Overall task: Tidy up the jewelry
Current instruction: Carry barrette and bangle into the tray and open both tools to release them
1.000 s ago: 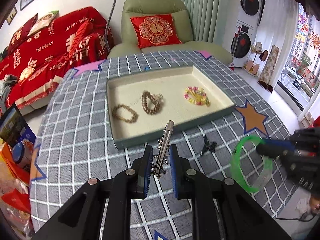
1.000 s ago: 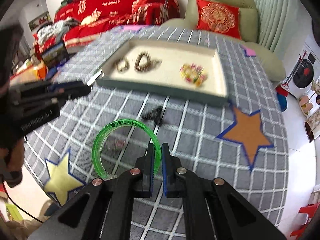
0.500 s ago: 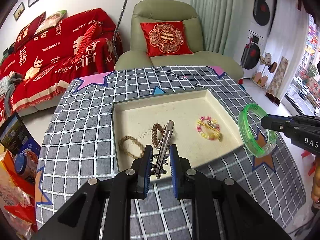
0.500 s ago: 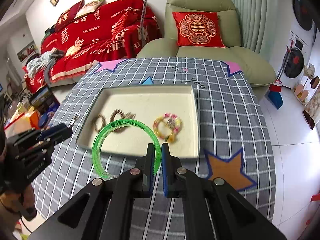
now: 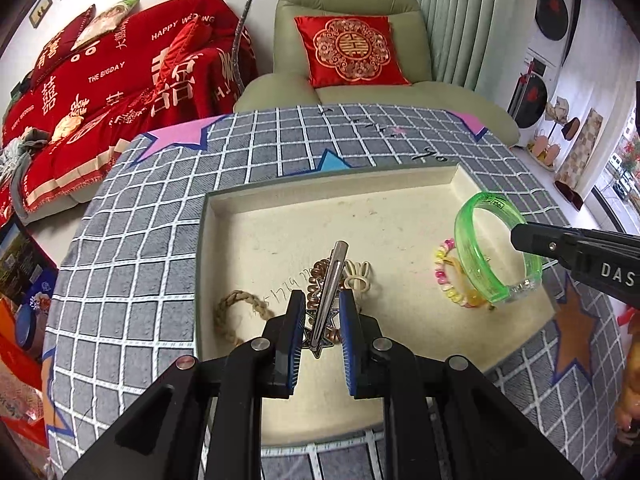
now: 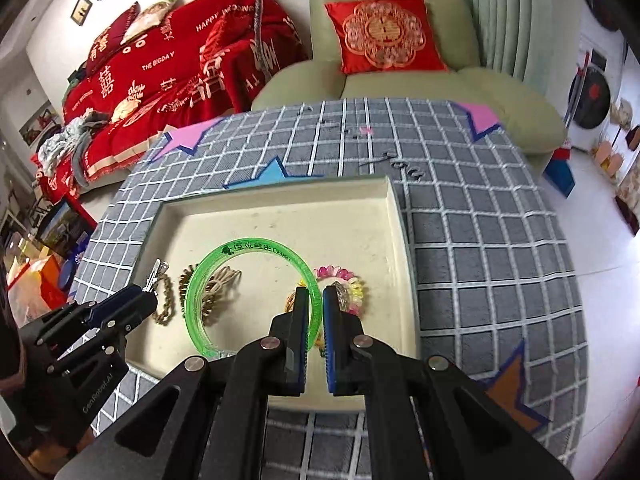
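We see both hand-held grippers poised above the shallow cream-lined tray with a grey-green rim (image 5: 203, 248), which sits on the bench covered by a grey checked cloth with coloured stars (image 5: 132, 264).

The left hand-held gripper (image 5: 319, 334) is clenched on a slim silver metal hair clip with a small star ornament at its base (image 5: 329, 280); the clip stands up between the blue pads and juts forward over the tray floor. From the right wrist view the same clip's tip (image 6: 154, 274) pokes out beyond the left hand-held gripper near the tray's left wall.

The right hand-held gripper (image 6: 316, 316) is clamped tight on a translucent green plastic bangle (image 6: 224, 276), pinching the band edge-on so the ring stands off to its left, above the tray. From the left wrist view the bangle (image 5: 476, 256) hangs over the tray's right part.

Lying in the tray beneath are a braided tan rope bracelet (image 5: 236, 308), a brown beaded bracelet with a pale shell-like charm (image 5: 358, 278), largely hidden behind the clip, and a pink-and-yellow beaded bracelet (image 5: 444, 276), partly behind the bangle.
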`<state>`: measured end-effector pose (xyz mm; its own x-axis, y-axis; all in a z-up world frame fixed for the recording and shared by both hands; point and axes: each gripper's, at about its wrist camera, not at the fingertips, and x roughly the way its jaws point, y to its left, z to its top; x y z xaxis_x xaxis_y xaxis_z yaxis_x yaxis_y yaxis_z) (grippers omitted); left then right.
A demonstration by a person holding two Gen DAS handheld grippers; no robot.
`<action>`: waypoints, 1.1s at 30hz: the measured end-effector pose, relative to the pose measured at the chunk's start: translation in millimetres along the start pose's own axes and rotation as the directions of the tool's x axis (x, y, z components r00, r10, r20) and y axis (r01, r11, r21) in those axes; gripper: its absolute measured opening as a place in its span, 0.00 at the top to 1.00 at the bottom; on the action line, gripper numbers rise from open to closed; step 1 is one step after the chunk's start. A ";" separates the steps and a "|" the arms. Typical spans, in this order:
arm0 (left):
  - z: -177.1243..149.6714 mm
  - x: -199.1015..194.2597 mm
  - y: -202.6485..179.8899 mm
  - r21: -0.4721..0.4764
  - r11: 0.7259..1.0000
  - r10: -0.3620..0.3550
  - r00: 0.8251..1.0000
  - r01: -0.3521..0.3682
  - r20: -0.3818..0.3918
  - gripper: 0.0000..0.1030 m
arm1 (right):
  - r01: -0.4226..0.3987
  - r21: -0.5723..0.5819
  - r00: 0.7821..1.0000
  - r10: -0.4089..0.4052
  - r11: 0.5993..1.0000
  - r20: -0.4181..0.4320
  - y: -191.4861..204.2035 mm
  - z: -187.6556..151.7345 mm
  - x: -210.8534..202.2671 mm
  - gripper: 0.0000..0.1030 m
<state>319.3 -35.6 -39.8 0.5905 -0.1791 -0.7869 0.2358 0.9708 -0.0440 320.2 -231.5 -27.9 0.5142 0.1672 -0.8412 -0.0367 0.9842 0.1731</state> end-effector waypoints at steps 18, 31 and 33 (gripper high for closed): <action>-6.1 28.8 -16.9 0.083 0.995 0.057 0.998 -0.054 -0.034 0.73 | 0.011 0.041 0.997 -0.008 0.999 -0.083 -16.1 -8.4 47.1 0.92; -5.0 21.5 -15.0 0.058 0.996 0.068 0.997 -0.067 -0.032 0.73 | -0.030 0.062 0.999 0.033 0.998 -0.038 -15.4 -6.5 29.8 0.62; -3.9 20.9 -15.9 0.060 0.996 0.065 0.998 -0.063 -0.026 0.73 | -0.042 0.072 0.999 0.044 0.996 -0.024 -15.9 -5.6 23.0 0.62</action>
<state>324.9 -54.2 -58.0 0.5846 -0.1115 -0.8036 0.2436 0.9689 0.0428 327.8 -243.0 -52.9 0.4913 0.2116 -0.8449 0.0038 0.9695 0.2451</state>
